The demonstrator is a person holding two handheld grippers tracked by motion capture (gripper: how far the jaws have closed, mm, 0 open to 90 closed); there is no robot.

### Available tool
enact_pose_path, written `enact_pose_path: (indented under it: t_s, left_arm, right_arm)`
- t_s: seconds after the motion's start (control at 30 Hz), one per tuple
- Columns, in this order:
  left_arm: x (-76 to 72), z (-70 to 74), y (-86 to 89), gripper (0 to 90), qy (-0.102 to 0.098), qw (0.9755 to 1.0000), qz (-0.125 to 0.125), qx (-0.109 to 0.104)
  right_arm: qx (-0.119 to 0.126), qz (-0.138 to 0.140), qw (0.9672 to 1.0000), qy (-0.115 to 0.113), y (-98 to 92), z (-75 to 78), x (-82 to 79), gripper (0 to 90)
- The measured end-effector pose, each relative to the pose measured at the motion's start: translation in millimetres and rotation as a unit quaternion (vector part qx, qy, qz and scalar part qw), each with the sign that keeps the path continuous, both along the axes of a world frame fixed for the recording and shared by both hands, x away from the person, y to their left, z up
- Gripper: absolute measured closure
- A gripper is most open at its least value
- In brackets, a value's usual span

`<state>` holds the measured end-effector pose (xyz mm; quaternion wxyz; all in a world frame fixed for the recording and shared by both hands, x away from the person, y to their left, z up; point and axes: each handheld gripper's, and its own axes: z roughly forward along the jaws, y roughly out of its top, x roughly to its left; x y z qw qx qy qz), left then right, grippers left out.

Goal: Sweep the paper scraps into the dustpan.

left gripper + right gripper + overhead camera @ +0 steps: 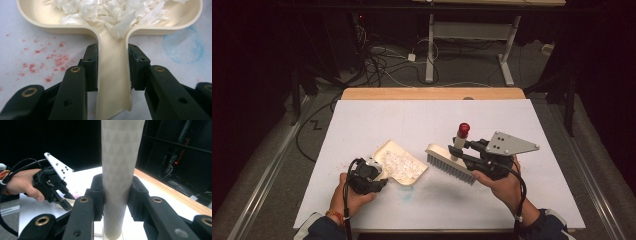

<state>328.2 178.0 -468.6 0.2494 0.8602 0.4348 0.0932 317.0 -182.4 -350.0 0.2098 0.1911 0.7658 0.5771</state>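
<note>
The dustpan [113,82] between the black left gripper [112,70] jaws is cream, filled with white paper scraps [112,12]. Red specks [53,61] and a pale blue smudge [183,48] mark the white table [377,120] beside them. The brush handle [120,175] clamped in the black right gripper [117,195] is beige with a faint triangle pattern, its cap [463,129] red.

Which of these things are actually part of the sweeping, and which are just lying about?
In use: dustpan, paper scraps, brush, left tool, right tool.
Lying about: red stains, blue smudge, floor cables, far desk.
</note>
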Motion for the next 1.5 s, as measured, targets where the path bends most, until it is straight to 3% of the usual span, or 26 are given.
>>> enact_pose_path:
  t_s: [0.7, 1.13, 1.5]
  left_arm:
    - [6.3, 0.3, 17.7, 63.4, -0.011, 0.9983, 0.055, -0.016]
    - [11.7, -0.7, 29.6, 63.4, -0.022, 0.9952, 0.093, -0.023]
    - [16.2, -2.2, 36.0, 63.4, -0.026, 0.9926, 0.116, -0.027]
  right_arm:
    - [-0.016, -0.066, 0.9976, 0.013, -73.9, 0.8, -4.7, 70.4]
    - [-0.020, -0.073, 0.9965, 0.037, -111.4, 0.7, -16.7, 70.4]
    - [-0.044, -0.041, 0.9960, 0.065, -116.4, -7.8, -27.1, 70.4]
